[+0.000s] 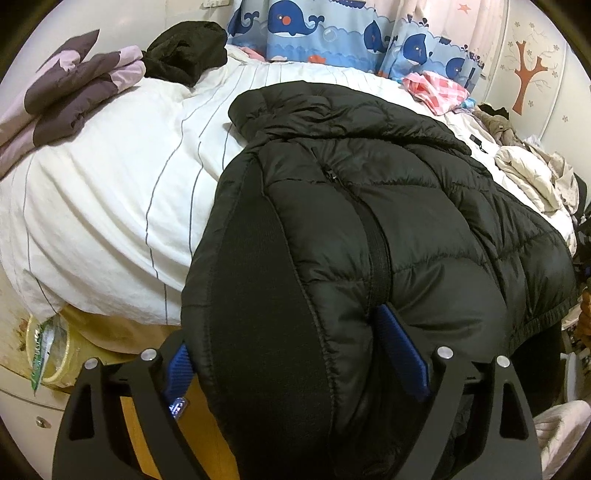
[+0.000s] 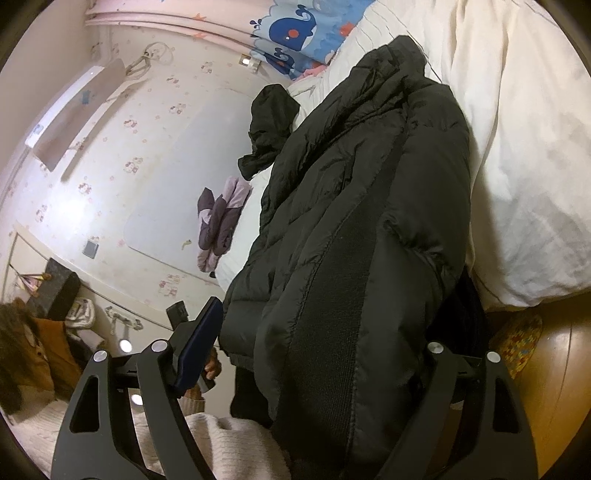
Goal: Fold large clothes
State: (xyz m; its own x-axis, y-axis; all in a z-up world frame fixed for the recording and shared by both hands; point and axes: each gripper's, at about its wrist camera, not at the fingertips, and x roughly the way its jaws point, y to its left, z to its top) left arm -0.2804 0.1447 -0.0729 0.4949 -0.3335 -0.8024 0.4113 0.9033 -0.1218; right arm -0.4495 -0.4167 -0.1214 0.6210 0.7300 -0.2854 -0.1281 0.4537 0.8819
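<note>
Black puffer jacket [image 1: 369,206] lies on the bed [image 1: 110,192], collar end toward the whale curtain [image 1: 332,33], hem end hanging off the bed's near edge. Looks folded lengthwise into a long bundle; a ribbed black side panel and the front zip both run along it.

Left gripper [image 1: 295,354]: jaws spread wide, hem end of the jacket bulging between them. The blue pads [image 1: 402,354] sit against the fabric on both sides. Cannot tell whether they squeeze it or just flank it.

Right gripper [image 2: 321,347]: also spread wide around the jacket's near end. Its left blue pad [image 2: 199,347] stands clear of the fabric, gap visible. The other pad is hidden behind the jacket, so contact there can't be judged. Reads as not clamped.

Around the jacket, all on the bed:
- purple-and-lilac folded quilt [image 1: 62,92] at the far left corner, well apart from the jacket
- dark crumpled garment [image 1: 188,48] just beyond the quilt, near the curtain
- pink checked cloth [image 1: 436,88] past the collar, on the right
- pile of pale clothes [image 1: 528,173] beside the jacket's right side

In the right wrist view, a person's cream knit sleeve [image 2: 221,439] shows below the jacket, and a yellow patterned mat [image 2: 517,343] lies on the floor by the bed's edge.
</note>
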